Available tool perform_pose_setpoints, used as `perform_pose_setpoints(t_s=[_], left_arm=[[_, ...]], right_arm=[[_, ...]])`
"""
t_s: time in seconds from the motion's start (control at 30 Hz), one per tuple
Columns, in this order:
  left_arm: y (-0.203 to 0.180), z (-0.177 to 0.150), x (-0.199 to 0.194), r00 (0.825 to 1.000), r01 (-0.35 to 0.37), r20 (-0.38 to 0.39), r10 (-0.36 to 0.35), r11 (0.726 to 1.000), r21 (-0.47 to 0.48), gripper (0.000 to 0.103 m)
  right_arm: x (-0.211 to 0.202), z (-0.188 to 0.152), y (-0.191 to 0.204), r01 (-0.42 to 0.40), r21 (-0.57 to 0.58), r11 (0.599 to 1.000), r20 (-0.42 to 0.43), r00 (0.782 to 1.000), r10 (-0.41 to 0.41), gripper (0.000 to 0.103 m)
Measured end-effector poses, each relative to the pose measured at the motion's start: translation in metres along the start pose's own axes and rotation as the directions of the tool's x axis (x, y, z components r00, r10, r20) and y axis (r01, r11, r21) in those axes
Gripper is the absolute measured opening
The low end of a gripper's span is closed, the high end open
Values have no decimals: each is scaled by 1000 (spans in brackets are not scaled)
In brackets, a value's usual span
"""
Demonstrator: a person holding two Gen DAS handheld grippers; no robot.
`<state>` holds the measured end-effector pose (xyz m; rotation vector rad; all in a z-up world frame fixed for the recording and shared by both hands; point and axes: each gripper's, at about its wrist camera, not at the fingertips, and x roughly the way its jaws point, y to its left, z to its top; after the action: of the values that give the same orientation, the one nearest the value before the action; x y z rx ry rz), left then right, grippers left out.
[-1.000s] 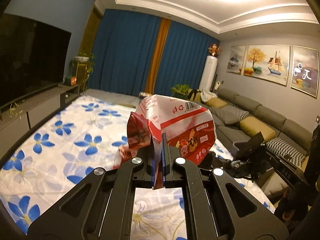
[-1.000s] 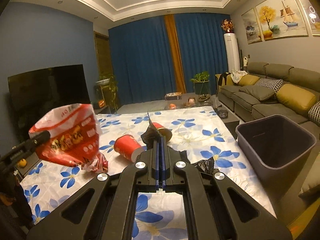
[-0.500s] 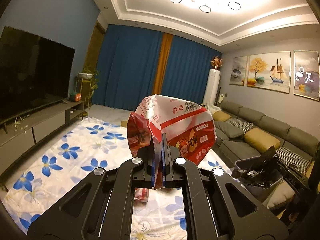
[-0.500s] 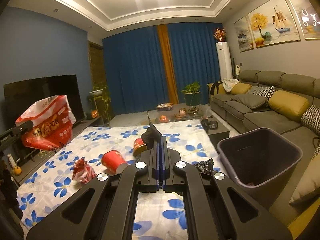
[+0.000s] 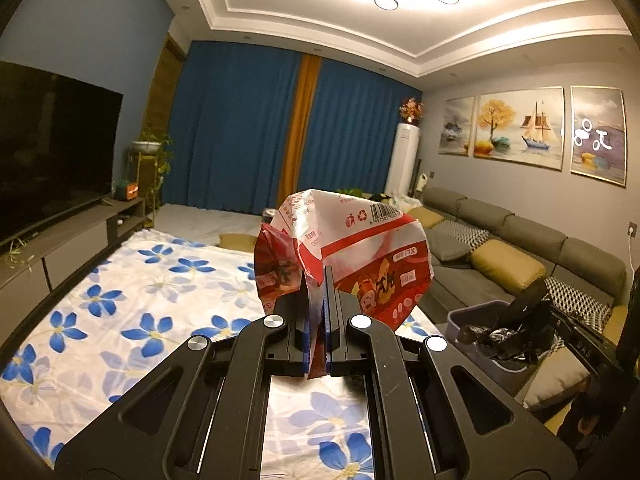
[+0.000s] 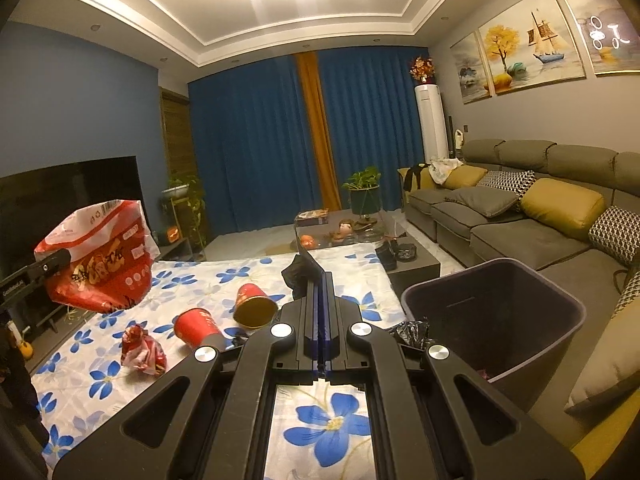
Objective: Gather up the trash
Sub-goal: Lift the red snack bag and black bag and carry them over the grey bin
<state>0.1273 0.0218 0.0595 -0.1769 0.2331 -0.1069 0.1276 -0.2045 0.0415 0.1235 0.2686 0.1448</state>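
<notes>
My left gripper [image 5: 319, 280] is shut on a red and white snack bag [image 5: 360, 256] and holds it high above the floral cloth; the bag also shows in the right wrist view [image 6: 100, 260]. My right gripper [image 6: 318, 276] is shut on a crumpled black plastic bag [image 6: 295, 274], which also shows in the left wrist view [image 5: 500, 330] above the grey trash bin [image 5: 472, 316]. The bin [image 6: 520, 316] stands right of my right gripper. Two red cups [image 6: 198, 326] [image 6: 254, 306] and a crumpled red wrapper [image 6: 142, 350] lie on the cloth.
The floral cloth [image 6: 224, 276] covers a low surface. A grey sofa with cushions [image 6: 540, 208] runs along the right wall. A TV on a low cabinet [image 5: 48, 160] is at the left. A coffee table with clutter and a plant [image 6: 352, 228] is beyond.
Both grippers have risen and tilted up with their loads. The snack bag is higher above the cloth. The black bag has moved over toward the bin.
</notes>
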Motion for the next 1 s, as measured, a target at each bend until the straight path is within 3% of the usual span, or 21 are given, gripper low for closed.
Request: perform_pose_setpoints(t_s=[0.17,0.37,0.7,1.0], left_arm=[[-6,-4,14,1000,22,-21,-22,1000,2,4],[-40,-6,32,996,85,-36,-84,996,31,4],[-136,-3,83,973,229,-38,-226,969,92,4],[-219,-30,136,950,309,-96,-298,942,134,4]], right_arm=[[4,-1,-11,11,14,1000,-6,1000,-11,3],[9,7,-24,40,10,999,4,999,-40,3],[9,39,-80,186,27,982,67,980,-188,3],[23,40,-129,285,55,957,57,956,-288,3]])
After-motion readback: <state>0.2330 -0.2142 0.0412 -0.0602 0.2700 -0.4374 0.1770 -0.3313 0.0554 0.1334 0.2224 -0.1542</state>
